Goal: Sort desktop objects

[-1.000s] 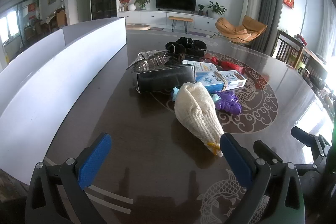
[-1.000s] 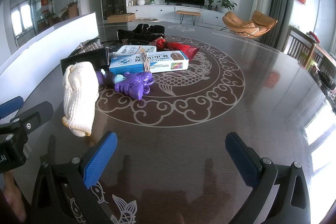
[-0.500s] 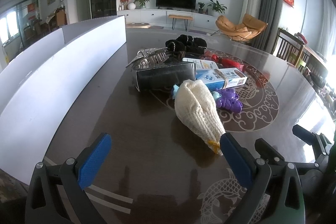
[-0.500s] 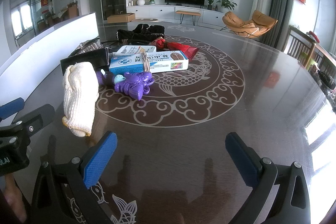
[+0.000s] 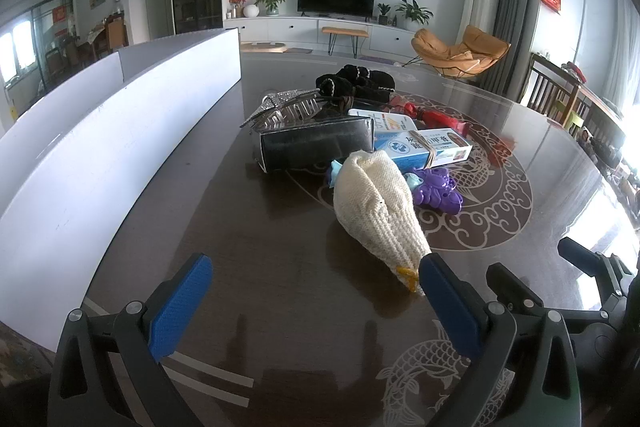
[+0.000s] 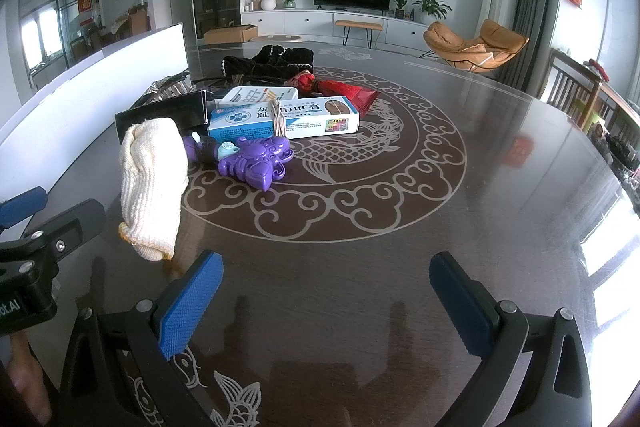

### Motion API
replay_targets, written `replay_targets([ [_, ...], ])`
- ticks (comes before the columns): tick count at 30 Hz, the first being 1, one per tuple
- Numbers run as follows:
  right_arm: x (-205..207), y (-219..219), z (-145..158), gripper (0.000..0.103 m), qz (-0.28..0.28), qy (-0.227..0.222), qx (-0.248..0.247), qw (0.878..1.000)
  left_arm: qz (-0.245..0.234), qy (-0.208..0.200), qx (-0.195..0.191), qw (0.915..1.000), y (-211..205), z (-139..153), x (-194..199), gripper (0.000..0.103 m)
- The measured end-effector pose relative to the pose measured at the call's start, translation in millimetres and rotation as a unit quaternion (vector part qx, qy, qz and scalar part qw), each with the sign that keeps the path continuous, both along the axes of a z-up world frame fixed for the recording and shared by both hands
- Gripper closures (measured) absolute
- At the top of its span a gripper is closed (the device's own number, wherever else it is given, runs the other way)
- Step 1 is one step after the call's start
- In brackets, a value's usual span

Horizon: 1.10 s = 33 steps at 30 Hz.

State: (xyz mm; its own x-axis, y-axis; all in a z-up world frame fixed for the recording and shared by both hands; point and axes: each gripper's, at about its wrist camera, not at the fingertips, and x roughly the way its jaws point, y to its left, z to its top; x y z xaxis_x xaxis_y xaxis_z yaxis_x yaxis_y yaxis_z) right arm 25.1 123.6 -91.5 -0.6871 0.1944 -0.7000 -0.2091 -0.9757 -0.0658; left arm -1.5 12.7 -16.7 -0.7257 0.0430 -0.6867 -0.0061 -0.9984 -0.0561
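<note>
A cream knitted glove (image 5: 378, 209) (image 6: 152, 183) lies on the dark table, its cuff close to my left gripper's right pad. Behind it are a purple plastic toy (image 5: 436, 189) (image 6: 256, 161), a blue-white medicine box (image 5: 424, 147) (image 6: 284, 119), a black case (image 5: 316, 147) (image 6: 160, 117), a silver hair clip (image 5: 280, 109), black fabric (image 5: 356, 83) (image 6: 272, 61) and a red tasselled item (image 5: 432, 117) (image 6: 340, 89). My left gripper (image 5: 310, 301) is open and holds nothing. My right gripper (image 6: 326, 301) is also open, over bare table right of the glove.
A long white board (image 5: 100, 143) (image 6: 80, 99) stands along the table's left side. The table (image 6: 440, 227) has a pale fish-and-cloud inlay. The right gripper's body (image 5: 592, 267) shows at the left view's lower right. Chairs stand at the far right.
The left gripper has crept slightly forward, so the glove's cuff now sits right by its right pad. The right gripper has hardly moved.
</note>
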Motion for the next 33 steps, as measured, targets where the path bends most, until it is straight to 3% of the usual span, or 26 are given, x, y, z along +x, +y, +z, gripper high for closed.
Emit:
replay_targets([
  [33,-0.8,2.4,1.3,0.0,0.0,0.0,-0.001,1.0,-0.001,-0.001,-0.001,1.0,-0.3,-0.6,0.0,0.0],
])
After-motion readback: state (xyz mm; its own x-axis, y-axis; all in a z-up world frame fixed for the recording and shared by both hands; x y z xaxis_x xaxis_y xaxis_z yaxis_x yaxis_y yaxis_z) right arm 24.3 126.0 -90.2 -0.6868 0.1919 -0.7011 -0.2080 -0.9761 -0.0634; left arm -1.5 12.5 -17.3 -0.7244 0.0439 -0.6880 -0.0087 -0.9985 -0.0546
